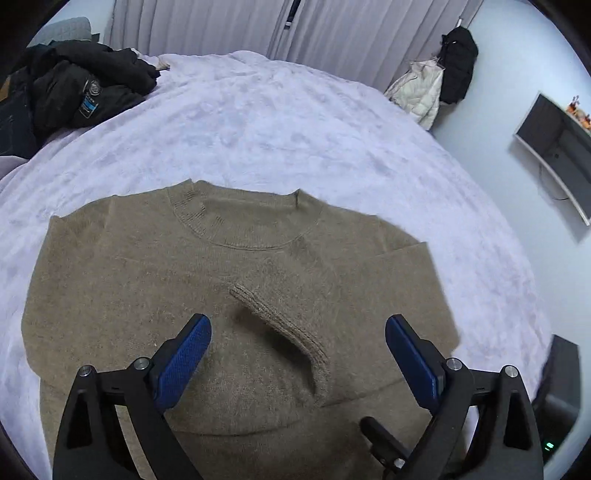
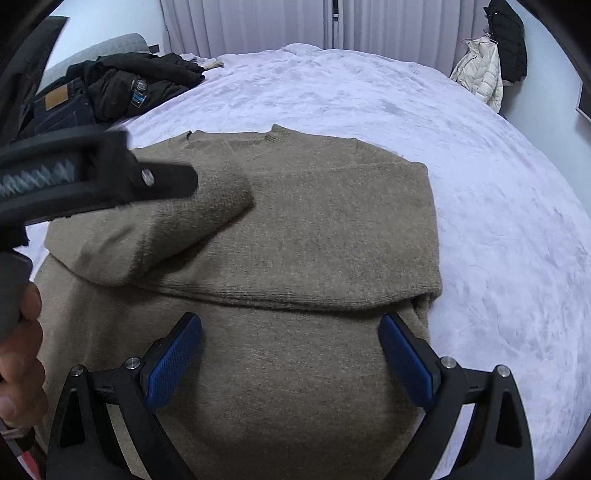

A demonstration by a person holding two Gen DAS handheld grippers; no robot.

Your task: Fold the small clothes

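Nearest the right wrist camera, the right gripper [image 2: 290, 332] stands wide open above the lower body of a brown knitted sweater [image 2: 295, 229], its blue pads apart and nothing between them. The left gripper [image 1: 297, 332] is likewise spread wide and holds nothing; a ribbed cuff [image 1: 284, 325] of a folded-in sleeve lies loose on the sweater between its fingers, though whether the pads brush the knit is hard to judge from this angle. In the right wrist view the left gripper's black frame juts in from the left edge over that sleeve, with a hand [image 2: 22, 347] on its handle.

The sweater lies flat, neckline [image 1: 236, 218] away from the person, on a bed [image 1: 295, 122] covered by a pale lilac blanket; both sleeves are folded across the chest (one over each side). Farther off, dark clothes [image 2: 122, 88] are heaped at the bed's far left corner. Beyond hang pale curtains [image 1: 229, 26], and a cream jacket [image 2: 480, 74] hangs by the right wall.
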